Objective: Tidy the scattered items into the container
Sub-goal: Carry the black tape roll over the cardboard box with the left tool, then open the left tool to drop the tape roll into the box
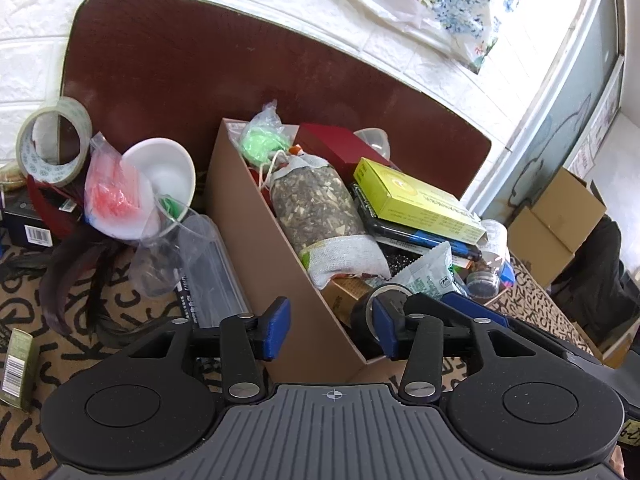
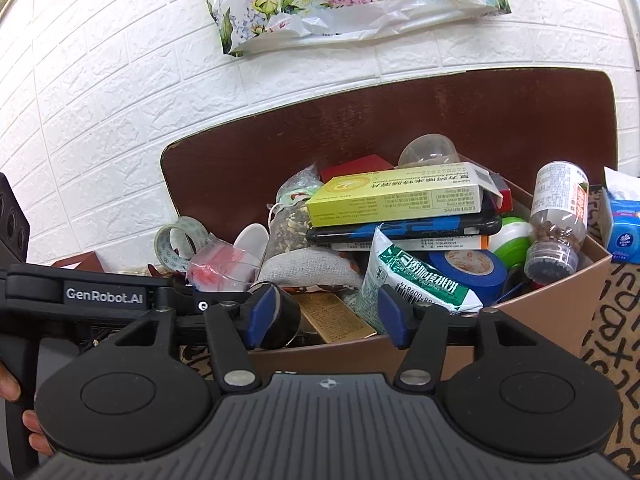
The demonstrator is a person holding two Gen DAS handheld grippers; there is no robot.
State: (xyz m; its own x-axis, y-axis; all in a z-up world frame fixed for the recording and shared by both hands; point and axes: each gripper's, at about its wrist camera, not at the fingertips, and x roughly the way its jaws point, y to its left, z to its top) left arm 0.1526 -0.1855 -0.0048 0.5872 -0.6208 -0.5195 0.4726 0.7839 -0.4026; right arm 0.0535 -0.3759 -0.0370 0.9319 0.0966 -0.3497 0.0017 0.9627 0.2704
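Box: the brown cardboard box stands on the patterned mat against the dark red board, and it is packed full.
Left gripper: the left gripper hovers at the box's near corner with its blue pads well apart; the box wall runs between them, and nothing is clamped.
Right gripper: the right gripper hangs over the box's near edge, jaws wide and holding nothing.
Black tape roll: the black tape roll lies inside the box at its near corner, right against a pad of each gripper, though neither is squeezing it.
In the box: a cloth pouch lies along the left wall, a yellow carton sits on top of the pile, a green-and-white packet leans at the near side, and a clear bottle rests at the right corner.
Outside the box: to its left, a clear tape roll, a white bowl, a red plastic bag and a small green carton lie scattered.
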